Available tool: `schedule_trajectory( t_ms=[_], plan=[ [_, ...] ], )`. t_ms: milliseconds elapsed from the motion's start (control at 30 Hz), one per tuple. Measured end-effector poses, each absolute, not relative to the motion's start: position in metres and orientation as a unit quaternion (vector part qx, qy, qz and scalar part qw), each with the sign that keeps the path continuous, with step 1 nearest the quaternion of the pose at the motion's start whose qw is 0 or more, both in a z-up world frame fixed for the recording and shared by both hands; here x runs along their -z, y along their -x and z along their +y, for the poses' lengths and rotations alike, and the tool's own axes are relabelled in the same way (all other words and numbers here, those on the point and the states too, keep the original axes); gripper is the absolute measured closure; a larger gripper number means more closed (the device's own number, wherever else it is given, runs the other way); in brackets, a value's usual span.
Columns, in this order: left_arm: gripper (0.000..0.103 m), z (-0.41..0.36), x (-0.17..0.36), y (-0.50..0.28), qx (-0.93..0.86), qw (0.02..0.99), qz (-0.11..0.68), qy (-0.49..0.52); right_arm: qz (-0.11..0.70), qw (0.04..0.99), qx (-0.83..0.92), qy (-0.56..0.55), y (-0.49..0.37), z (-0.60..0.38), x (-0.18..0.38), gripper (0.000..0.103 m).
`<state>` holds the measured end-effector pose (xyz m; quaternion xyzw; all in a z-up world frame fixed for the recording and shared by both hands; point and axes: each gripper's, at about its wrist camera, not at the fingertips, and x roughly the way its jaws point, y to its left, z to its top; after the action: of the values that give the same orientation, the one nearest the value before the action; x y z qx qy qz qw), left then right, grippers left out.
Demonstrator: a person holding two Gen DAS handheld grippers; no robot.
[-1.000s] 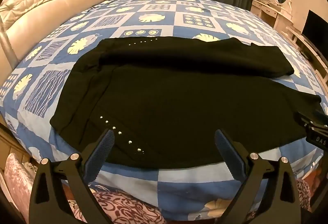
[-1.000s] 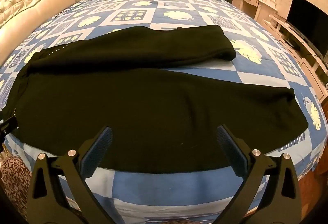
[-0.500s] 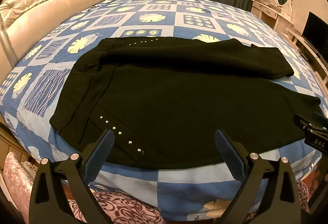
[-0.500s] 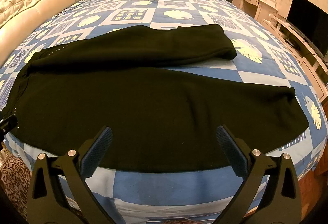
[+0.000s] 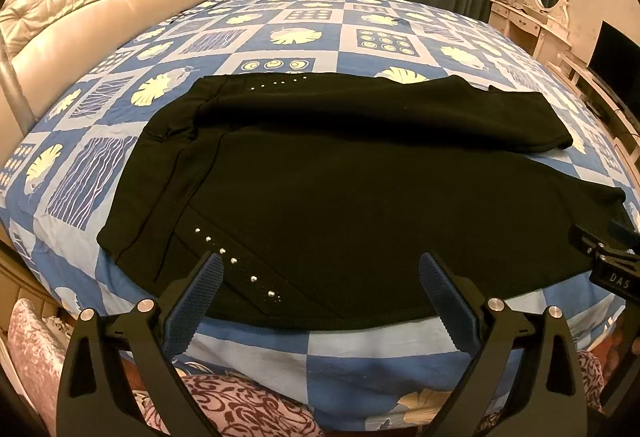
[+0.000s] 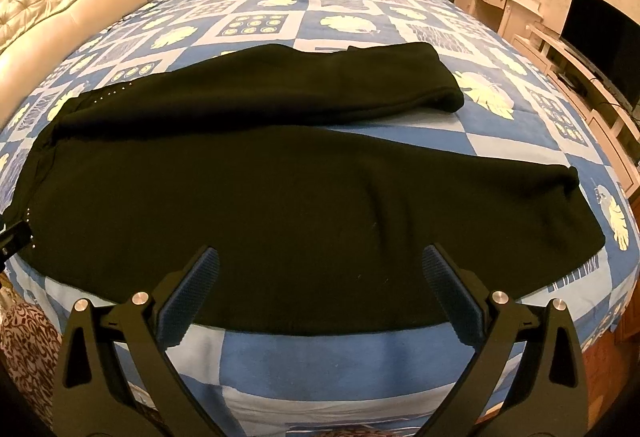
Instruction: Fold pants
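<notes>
— How do the pants [image 5: 360,189] look?
— Black, spread flat on the blue patterned bedspread [image 5: 304,37], legs splayed apart, small silver studs [image 5: 236,261] near the waist.
— And the grippers?
— Left gripper [image 5: 320,277] and right gripper [image 6: 320,273] both hover at the near edge, fingers wide, holding nothing.

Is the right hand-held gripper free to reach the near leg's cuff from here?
Probably yes: the right hand-held gripper is open, and the cuff lies flat and uncovered on the bedspread, off to its right.
</notes>
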<state>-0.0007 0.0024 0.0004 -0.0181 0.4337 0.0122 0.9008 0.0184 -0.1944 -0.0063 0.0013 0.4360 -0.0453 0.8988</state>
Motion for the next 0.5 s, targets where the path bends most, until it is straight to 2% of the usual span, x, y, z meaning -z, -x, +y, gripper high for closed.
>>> schedule_trajectory(
  t_ms=[500],
  plan=[
    [0.006,0.0047,0.0030,-0.0013,-0.004,0.896,0.442,0.027,0.440,0.897,0.041,-0.006,-0.0191,-0.1964,0.0061,0.002]
  ],
)
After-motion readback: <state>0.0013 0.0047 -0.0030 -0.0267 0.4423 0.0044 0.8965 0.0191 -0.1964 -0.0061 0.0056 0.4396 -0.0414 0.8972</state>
